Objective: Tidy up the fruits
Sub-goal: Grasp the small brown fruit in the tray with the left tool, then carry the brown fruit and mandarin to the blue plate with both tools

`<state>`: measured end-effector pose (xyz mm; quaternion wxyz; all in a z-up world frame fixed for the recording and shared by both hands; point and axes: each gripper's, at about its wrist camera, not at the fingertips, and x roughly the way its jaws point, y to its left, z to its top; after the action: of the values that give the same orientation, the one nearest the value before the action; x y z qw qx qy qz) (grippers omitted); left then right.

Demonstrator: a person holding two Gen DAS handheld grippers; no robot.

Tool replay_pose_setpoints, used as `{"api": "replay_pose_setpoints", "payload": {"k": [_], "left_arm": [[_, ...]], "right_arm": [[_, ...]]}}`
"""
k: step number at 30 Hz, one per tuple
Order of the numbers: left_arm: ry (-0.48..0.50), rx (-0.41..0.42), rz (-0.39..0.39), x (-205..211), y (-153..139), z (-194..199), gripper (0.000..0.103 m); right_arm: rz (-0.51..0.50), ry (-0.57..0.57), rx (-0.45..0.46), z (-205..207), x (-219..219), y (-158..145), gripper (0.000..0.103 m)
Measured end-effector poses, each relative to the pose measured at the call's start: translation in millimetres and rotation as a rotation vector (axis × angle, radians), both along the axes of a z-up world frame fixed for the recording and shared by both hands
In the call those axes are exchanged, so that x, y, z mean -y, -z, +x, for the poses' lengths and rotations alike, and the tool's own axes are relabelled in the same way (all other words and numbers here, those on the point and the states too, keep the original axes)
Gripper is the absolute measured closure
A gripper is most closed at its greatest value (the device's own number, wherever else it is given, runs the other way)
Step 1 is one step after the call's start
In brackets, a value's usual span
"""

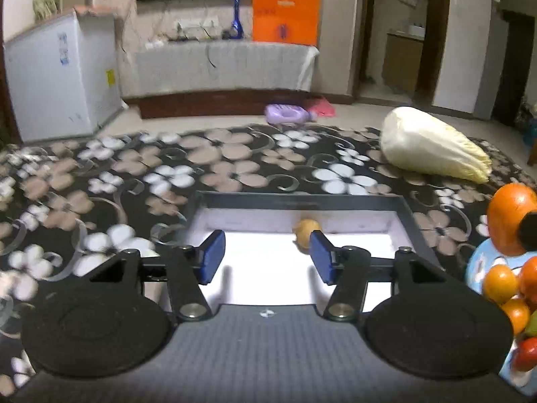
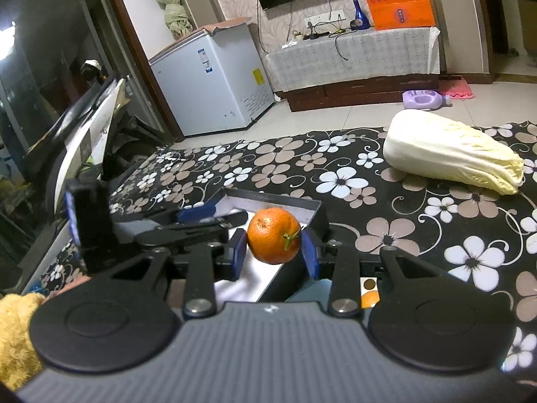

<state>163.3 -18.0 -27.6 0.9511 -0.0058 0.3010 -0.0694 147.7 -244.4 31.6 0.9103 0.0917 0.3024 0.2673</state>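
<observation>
An orange (image 2: 274, 235) with a short green stem is pinched between the blue pads (image 2: 309, 252) of the right tongs (image 2: 273, 252) and is held above the near corner of the box (image 2: 320, 216). The box is black outside and white inside, and it lies on the flowered tabletop (image 2: 419, 235).

In the left wrist view, a small yellowish fruit (image 1: 307, 230) is seen inside the box (image 1: 407, 213), near its far wall and just beside the right pad of the left tongs (image 1: 266, 257). The left tongs are spread wide over the white bottom, and nothing is held between them.

At the right edge of this view, a pile of fruits (image 1: 513, 288) is seen on a light blue plate (image 1: 478, 262); most of them are orange and one is red. The same orange is seen above the pile, partly covered by a dark blur.

A cabbage (image 2: 453, 151) lies on the tabletop, well apart from the box. Behind the tabletop, a white freezer (image 2: 214, 80), an orange bag (image 2: 399, 0) and a blue bottle (image 2: 358, 10) are seen.
</observation>
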Motion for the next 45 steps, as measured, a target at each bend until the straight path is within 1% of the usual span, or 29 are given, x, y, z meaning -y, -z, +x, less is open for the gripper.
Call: {"api": "replay_pose_setpoints", "payload": {"k": [3, 4, 6, 8, 9, 11, 12, 14, 15, 17, 22, 27, 31, 35, 40, 45], "left_arm": [[0.061, -0.011, 0.019, 19.1, -0.2, 0.4, 0.034], [0.08, -0.021, 0.036, 27.1, 2.0, 1.4, 0.034], [0.085, -0.036, 0.063, 39.0, 8.5, 5.0, 0.034], [0.076, -0.041, 0.052, 43.9, 10.6, 12.5, 0.034], [0.069, -0.04, 0.056, 47.6, 10.9, 18.7, 0.037], [0.049, -0.043, 0.065, 51.3, 12.1, 29.0, 0.055], [0.048, -0.068, 0.062, 52.4, 15.3, 35.0, 0.062], [0.046, -0.057, 0.066, 53.2, 15.2, 33.5, 0.074], [0.046, -0.06, 0.063, 52.4, 14.2, 33.9, 0.076], [0.04, -0.066, 0.046, 50.0, 13.1, 33.6, 0.076], [0.029, -0.045, 0.051, 49.9, 2.7, 18.8, 0.076], [0.035, -0.022, 0.054, 57.9, -20.2, -10.7, 0.076], [0.043, 0.013, 0.035, 67.7, -43.1, -35.7, 0.076], [0.064, 0.028, 0.014, 80.5, -58.5, -59.0, 0.076], [0.103, 0.023, 0.0, 99.7, -63.4, -85.2, 0.076], [0.138, -0.019, -0.02, 115.3, -53.2, -100.5, 0.076]], "right_arm": [[-0.005, -0.004, 0.0, 0.0, -0.3, 0.8, 0.064], [-0.006, -0.002, 0.0, 0.0, 0.3, 0.9, 0.064], [-0.004, 0.004, -0.001, -0.3, 2.3, 0.7, 0.064], [-0.005, 0.006, -0.001, -1.6, 4.1, 0.4, 0.064], [-0.006, 0.007, -0.002, -2.0, 5.0, 0.7, 0.064], [-0.012, 0.008, -0.003, -2.6, 6.8, 1.4, 0.064], [-0.013, 0.009, -0.005, -2.8, 7.8, 2.0, 0.064], [-0.017, 0.013, -0.009, -2.5, 10.2, 3.2, 0.064], [-0.019, 0.015, -0.01, -2.3, 11.3, 3.5, 0.064], [-0.016, 0.022, -0.011, -1.7, 14.5, 3.6, 0.064], [-0.021, 0.031, -0.006, -5.3, 17.3, 2.7, 0.064], [-0.02, 0.056, 0.008, -18.5, 19.8, -3.4, 0.064], [-0.037, 0.074, 0.032, -33.2, 18.0, -7.7, 0.064], [-0.041, 0.096, 0.027, -51.0, 21.7, -5.6, 0.064], [-0.047, 0.145, 0.044, -70.9, 32.7, -8.4, 0.064], [-0.038, 0.229, 0.063, -84.9, 59.2, -9.3, 0.064]]}}
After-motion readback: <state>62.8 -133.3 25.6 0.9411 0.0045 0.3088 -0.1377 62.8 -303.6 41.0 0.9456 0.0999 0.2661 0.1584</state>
